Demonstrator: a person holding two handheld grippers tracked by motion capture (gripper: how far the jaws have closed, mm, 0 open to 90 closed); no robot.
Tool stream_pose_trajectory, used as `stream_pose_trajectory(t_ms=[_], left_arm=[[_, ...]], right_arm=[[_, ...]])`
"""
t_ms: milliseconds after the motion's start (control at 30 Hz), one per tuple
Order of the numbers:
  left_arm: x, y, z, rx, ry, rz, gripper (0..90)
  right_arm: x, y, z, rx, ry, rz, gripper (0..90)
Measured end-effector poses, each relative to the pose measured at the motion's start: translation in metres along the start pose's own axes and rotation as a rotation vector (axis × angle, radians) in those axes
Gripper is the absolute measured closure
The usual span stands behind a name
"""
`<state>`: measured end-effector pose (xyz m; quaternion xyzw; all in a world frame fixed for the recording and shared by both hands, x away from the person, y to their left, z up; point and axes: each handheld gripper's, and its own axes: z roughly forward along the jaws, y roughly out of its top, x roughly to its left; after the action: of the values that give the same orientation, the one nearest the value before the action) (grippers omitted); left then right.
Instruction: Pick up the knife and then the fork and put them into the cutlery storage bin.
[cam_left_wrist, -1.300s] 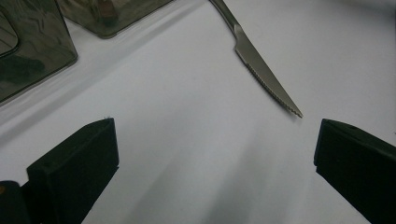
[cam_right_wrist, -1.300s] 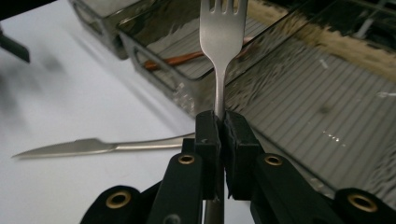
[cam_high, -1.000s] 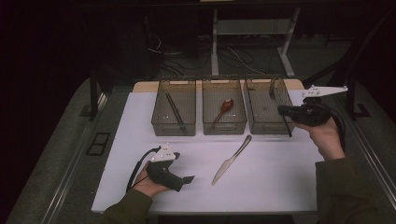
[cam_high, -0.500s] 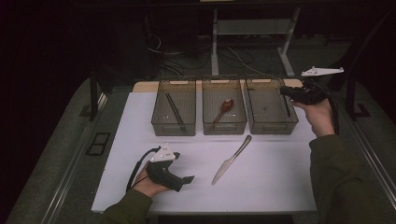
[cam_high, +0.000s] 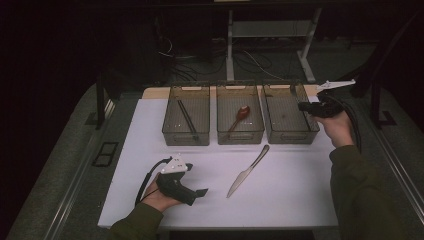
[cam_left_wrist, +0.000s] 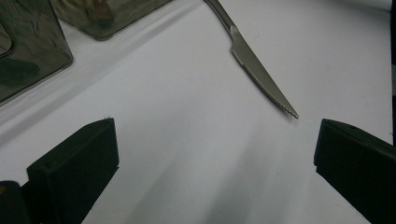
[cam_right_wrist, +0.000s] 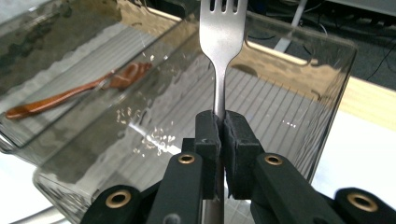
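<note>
At the tabletop's far right corner, your right gripper (cam_right_wrist: 218, 133) stands clamped on the fork (cam_right_wrist: 222, 42), poised over the right-hand bin (cam_right_wrist: 299, 107); next, lower and release, while your left gripper (cam_left_wrist: 210, 154) rests wide open and empty near the knife (cam_left_wrist: 261, 77).

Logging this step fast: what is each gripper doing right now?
Left gripper: open, holding nothing, resting on the table near the knife.
Right gripper: closed on a fork beside the right bin.

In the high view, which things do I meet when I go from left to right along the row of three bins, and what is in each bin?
Left bin with chopsticks → middle bin with a wooden spoon → right bin, nothing visible inside → right tongs, shut on a fork.
</note>
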<state>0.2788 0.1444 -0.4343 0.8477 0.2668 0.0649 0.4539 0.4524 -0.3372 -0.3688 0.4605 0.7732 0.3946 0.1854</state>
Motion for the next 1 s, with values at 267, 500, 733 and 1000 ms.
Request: stream_pose_trajectory(t_ms=[267, 500, 733, 1000], left_arm=[[0.000, 0.000, 0.001, 0.001, -0.001, -0.001, 0.0], [0.000, 0.000, 0.001, 0.004, -0.003, 0.002, 0.0], [-0.001, 0.000, 0.000, 0.002, -0.002, -0.001, 0.0], [-0.001, 0.000, 0.000, 0.004, -0.002, 0.004, 0.0]], right_arm=[[-0.003, -0.015, 0.015, 0.081, -0.005, -0.013, 84.9], [0.000, -0.017, 0.023, 0.157, -0.035, -0.060, 82.9], [0.001, -0.017, 0.011, 0.086, -0.001, -0.022, 67.7], [0.025, -0.018, -0.026, 0.025, 0.077, -0.008, 52.6]])
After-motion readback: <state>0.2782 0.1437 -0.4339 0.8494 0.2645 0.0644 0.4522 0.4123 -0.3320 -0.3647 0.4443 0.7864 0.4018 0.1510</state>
